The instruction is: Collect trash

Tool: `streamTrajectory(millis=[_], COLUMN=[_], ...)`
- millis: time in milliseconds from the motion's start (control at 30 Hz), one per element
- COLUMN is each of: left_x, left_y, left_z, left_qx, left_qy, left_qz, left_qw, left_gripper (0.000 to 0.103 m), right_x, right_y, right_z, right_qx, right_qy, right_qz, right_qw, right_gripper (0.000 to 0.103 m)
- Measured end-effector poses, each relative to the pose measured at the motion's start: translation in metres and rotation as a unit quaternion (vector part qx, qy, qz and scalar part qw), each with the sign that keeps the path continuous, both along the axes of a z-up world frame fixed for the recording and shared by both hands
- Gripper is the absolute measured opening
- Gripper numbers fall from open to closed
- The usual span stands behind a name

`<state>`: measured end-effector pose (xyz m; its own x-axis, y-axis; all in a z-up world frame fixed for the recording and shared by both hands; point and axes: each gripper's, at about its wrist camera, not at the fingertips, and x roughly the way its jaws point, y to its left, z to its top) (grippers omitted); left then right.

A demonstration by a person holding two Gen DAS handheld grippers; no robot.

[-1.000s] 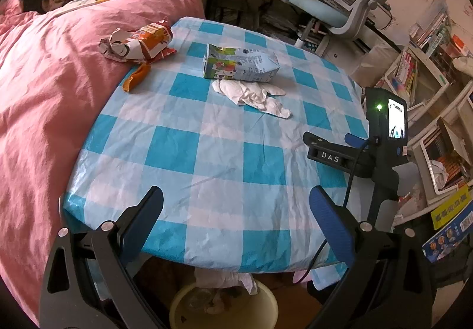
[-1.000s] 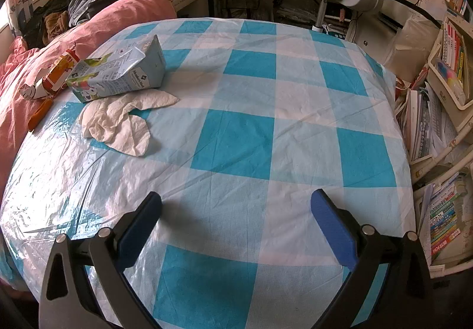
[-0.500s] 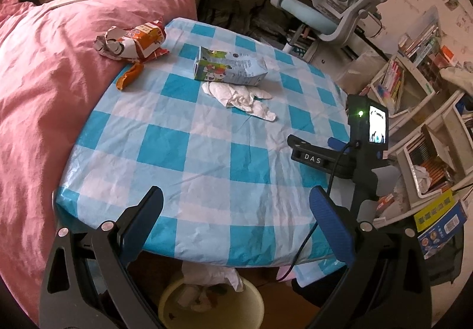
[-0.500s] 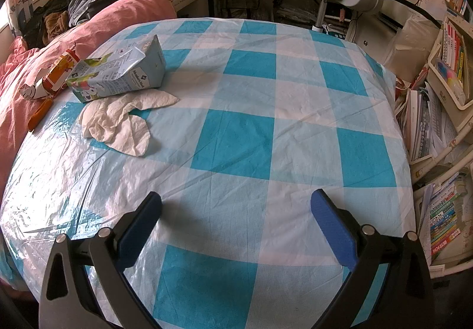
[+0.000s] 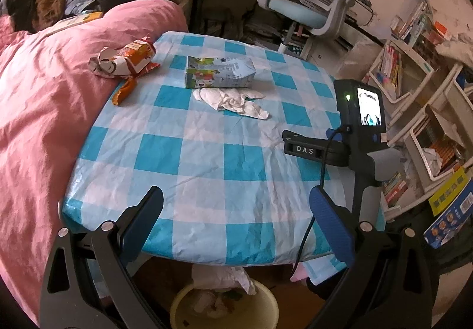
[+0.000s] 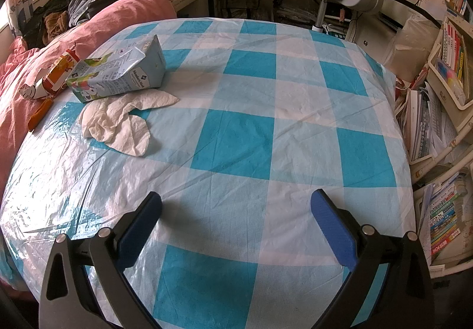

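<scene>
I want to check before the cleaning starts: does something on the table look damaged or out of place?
Yes. The milk carton lies on its side, dented. A crumpled tissue lies against it, and a torn snack wrapper sits at the table's edge.

A blue milk carton is laid on its side on the desk, a crumpled tissue touching it, torn orange wrappers nearby.

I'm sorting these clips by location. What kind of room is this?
Most likely a bedroom that doubles as a study: a bed with a pink quilt, a desk chair and shelves of books surround the checked table.
</scene>
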<state>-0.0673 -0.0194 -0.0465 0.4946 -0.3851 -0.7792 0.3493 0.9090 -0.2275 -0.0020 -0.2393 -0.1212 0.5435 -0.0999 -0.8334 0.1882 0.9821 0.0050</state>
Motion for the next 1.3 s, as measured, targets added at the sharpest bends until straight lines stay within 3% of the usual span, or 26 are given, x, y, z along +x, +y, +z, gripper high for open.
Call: streamTrajectory(millis=[1300], left_x=[-0.0040], left_y=[-0.0086], left_z=[-0.0033], left_qx=[0.013], left_qy=[-0.004], left_qz=[-0.013], left_qw=[0.9998], left_gripper=[0.096], right_x=[0.0002], right_y=[-0.0006], right_z=[0.0003], right_qx=[0.000], right_qy=[0.000], right_qz=[0.000], right_qw=[1.000], right_gripper=[0.096])
